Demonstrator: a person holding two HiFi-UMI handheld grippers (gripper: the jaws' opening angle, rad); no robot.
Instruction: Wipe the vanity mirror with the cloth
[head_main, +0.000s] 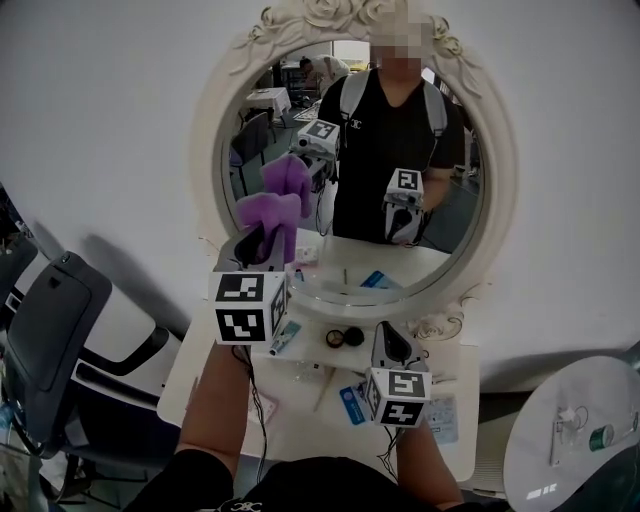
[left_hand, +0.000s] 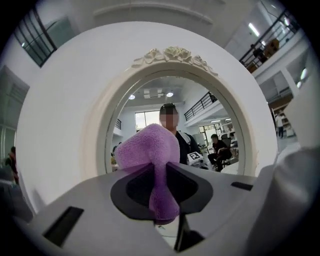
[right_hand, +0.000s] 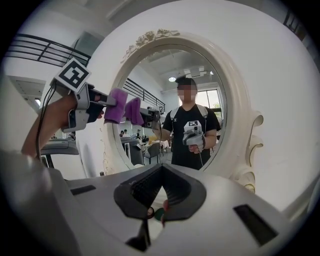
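An oval vanity mirror in a white carved frame (head_main: 205, 150) stands on a white table against the wall. My left gripper (head_main: 262, 240) is raised in front of the mirror's left part and is shut on a purple cloth (head_main: 270, 212). In the left gripper view the cloth (left_hand: 150, 145) bulges out past the gripper (left_hand: 161, 169), facing the glass. In the right gripper view the cloth (right_hand: 115, 106) almost meets its own reflection at the glass. My right gripper (head_main: 392, 340) hangs low over the table below the mirror, jaws together and holding nothing (right_hand: 161, 170).
On the white table (head_main: 300, 420) lie a black round compact (head_main: 345, 337), a small tube (head_main: 285, 338) and blue packets (head_main: 352, 400). A black-and-white chair (head_main: 60, 330) stands at the left. A round white side table (head_main: 570, 440) is at the lower right.
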